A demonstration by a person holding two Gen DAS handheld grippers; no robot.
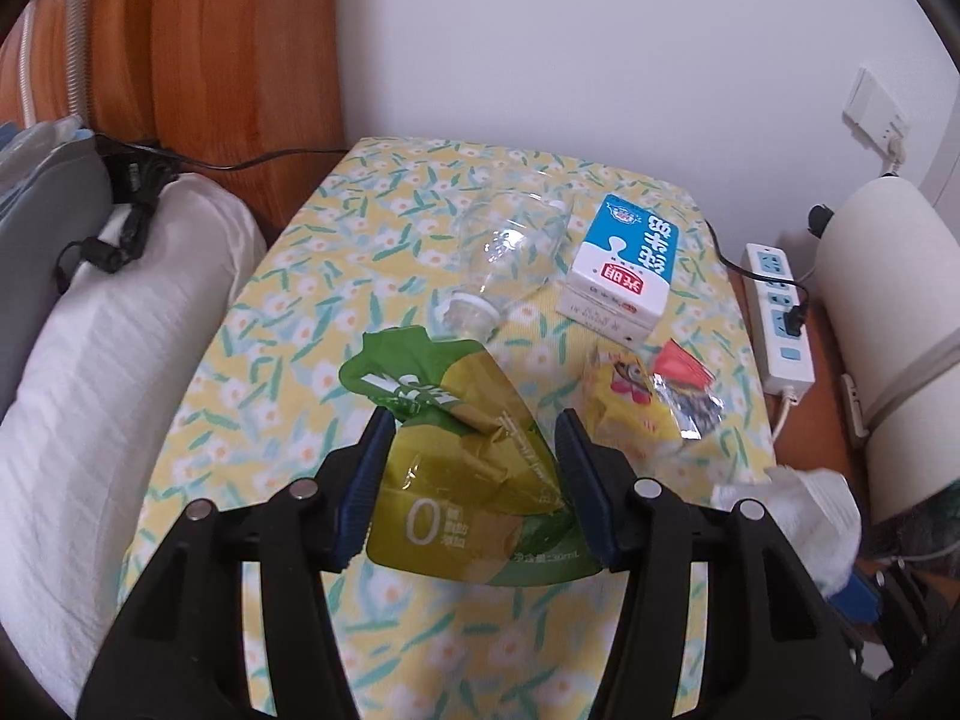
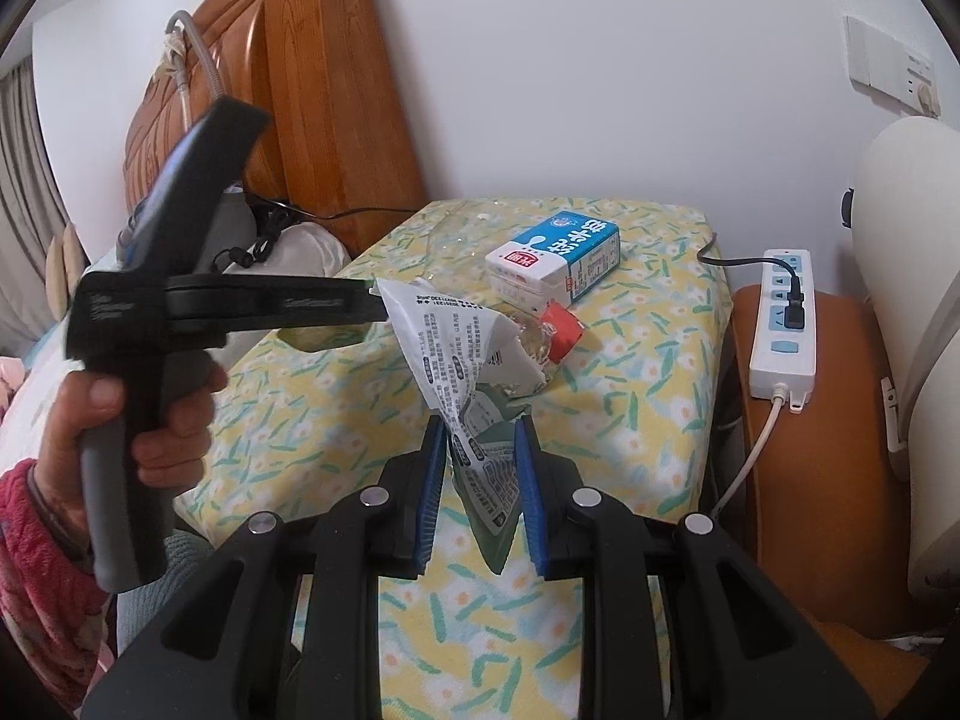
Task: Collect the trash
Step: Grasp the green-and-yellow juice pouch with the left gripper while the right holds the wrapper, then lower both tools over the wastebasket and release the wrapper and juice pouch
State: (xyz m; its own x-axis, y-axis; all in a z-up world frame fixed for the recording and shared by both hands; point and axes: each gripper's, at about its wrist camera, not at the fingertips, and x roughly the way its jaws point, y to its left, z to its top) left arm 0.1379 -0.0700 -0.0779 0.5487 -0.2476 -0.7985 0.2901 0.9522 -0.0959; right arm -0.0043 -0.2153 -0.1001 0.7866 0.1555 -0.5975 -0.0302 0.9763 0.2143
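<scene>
Green foil pouch [image 1: 456,480] held above floral worktop [image 1: 270,360], pinched at opposite ends by left tongs [image 1: 474,426] and right tongs [image 2: 480,438], both closed on it. Risk: tearing or slipping from one pair if pulled apart; thin hold near a corner on left. Beyond, uncollected: clear bottle [image 1: 510,252], milk carton [image 1: 624,264], yellow wrapper [image 1: 624,402]. Power strip [image 1: 780,312] and cable beside right edge, a likely snag.

Both views look forward and downward along their own claw fingers, close over the floral-covered surface [image 1: 288,312]. The left wrist view faces the white wall squarely; the right wrist view sits further right. Both share the milk carton [image 1: 624,264], power strip [image 2: 783,324] and headboard [image 1: 228,60].
</scene>
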